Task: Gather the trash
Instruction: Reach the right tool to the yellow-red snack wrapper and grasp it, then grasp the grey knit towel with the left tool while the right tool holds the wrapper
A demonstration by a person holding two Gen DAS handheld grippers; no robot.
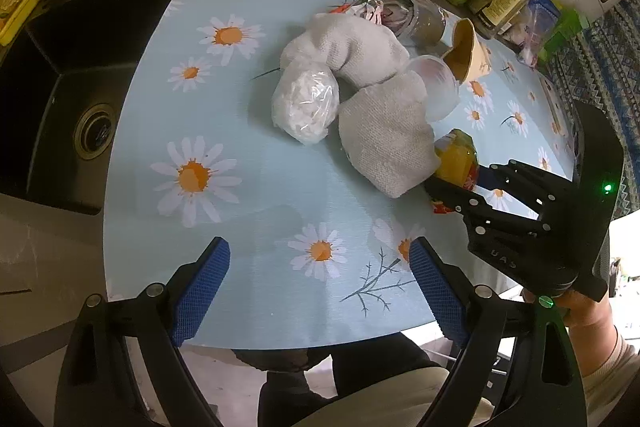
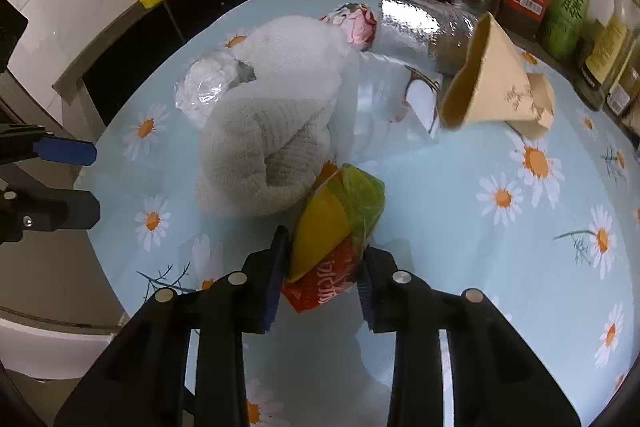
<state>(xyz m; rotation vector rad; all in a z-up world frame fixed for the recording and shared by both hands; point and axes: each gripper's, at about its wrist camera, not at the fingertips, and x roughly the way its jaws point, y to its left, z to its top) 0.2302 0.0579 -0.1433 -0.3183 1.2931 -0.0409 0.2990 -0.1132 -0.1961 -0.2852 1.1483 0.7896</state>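
Right wrist view: my right claw is clenched on the yellow-and-red snack wrapper lying on the counter against the towel. I should lift straight up; the grip looks shallow. My left claw hangs released.

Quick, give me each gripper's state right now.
Left gripper: open, holding nothing.
Right gripper: shut on the yellow-and-red snack wrapper.

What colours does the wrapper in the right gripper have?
Yellow, green and red wrapper; right wrist view shows it best.
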